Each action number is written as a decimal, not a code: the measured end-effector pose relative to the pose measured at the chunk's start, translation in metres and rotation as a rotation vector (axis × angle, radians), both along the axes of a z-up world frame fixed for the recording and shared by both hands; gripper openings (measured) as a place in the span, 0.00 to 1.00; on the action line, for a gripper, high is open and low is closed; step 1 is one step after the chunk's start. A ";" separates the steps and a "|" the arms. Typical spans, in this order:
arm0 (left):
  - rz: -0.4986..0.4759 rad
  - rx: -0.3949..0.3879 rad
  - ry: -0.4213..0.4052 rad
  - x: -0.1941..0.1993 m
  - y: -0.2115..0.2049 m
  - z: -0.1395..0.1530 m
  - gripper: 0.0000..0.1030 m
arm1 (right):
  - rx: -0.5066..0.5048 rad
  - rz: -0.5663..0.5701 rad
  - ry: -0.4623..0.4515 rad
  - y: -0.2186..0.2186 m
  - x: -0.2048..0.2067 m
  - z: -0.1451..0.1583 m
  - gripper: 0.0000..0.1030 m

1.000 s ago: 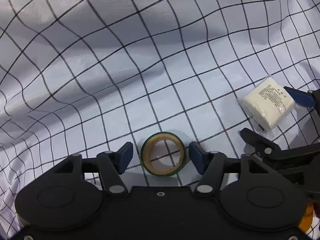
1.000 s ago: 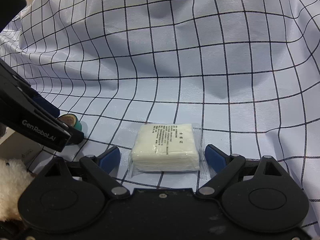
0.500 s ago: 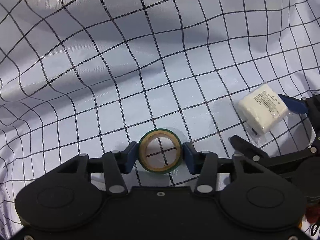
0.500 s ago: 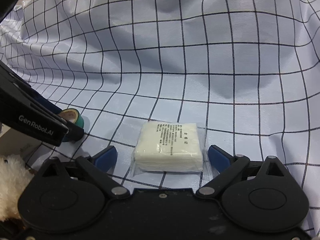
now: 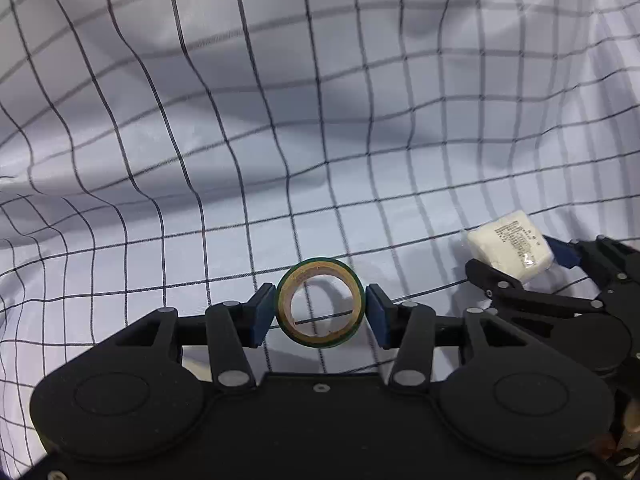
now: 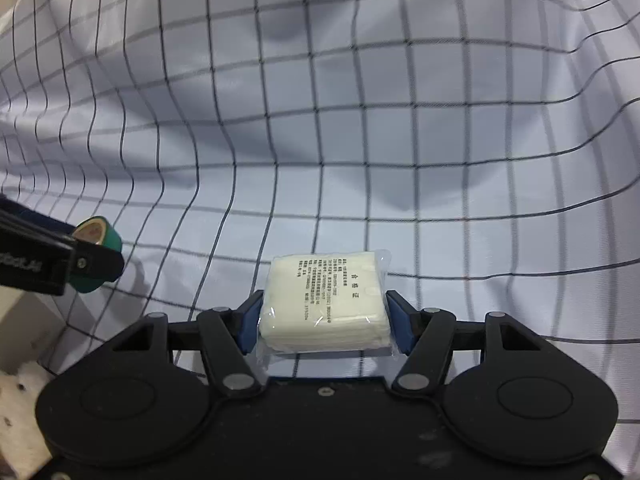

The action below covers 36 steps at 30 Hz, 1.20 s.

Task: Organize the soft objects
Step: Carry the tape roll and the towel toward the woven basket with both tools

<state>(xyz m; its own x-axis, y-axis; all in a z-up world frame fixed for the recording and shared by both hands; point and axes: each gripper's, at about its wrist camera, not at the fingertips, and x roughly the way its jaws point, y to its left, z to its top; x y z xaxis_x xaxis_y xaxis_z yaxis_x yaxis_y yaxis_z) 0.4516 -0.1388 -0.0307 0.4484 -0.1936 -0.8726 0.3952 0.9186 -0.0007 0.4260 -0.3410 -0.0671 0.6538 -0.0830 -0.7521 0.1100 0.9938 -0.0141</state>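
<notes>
A green tape roll (image 5: 321,267) stands on edge between the blue pads of my left gripper (image 5: 320,312), which is shut on it and holds it just above the checked cloth. The right wrist view shows the same tape roll (image 6: 102,236) at the left, behind a black left finger (image 6: 60,266). A white packet of folded pads in clear wrap (image 6: 324,304) sits between the pads of my right gripper (image 6: 325,320). Its jaws are closing, and both pads press on the packet's sides. In the left wrist view the packet (image 5: 510,244) and right gripper (image 5: 518,260) are at the right.
A white cloth with a black grid (image 5: 280,120) covers the whole surface and rises in folds behind (image 6: 360,80). At the lower left of the right wrist view there is a pale box edge (image 6: 28,320) and something white and fluffy (image 6: 16,384).
The left jaws closed on the tape roll and raised it off the cloth. The right jaws went from wide apart to pressing on the white packet, which has risen a little.
</notes>
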 end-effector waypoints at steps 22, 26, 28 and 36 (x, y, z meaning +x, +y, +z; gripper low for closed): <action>-0.016 -0.165 -0.200 -0.184 0.025 0.136 0.47 | 0.089 0.039 -0.306 0.044 -0.195 0.145 0.61; -0.027 -0.191 -0.223 -0.220 0.040 0.144 0.47 | 0.098 0.079 -0.362 0.056 -0.245 0.165 0.61; -0.029 -0.198 -0.221 -0.235 0.047 0.142 0.47 | 0.094 0.096 -0.376 0.063 -0.263 0.168 0.61; 0.042 -0.198 -0.172 -0.278 0.074 0.107 0.47 | 0.106 0.137 -0.342 0.086 -0.323 0.159 0.61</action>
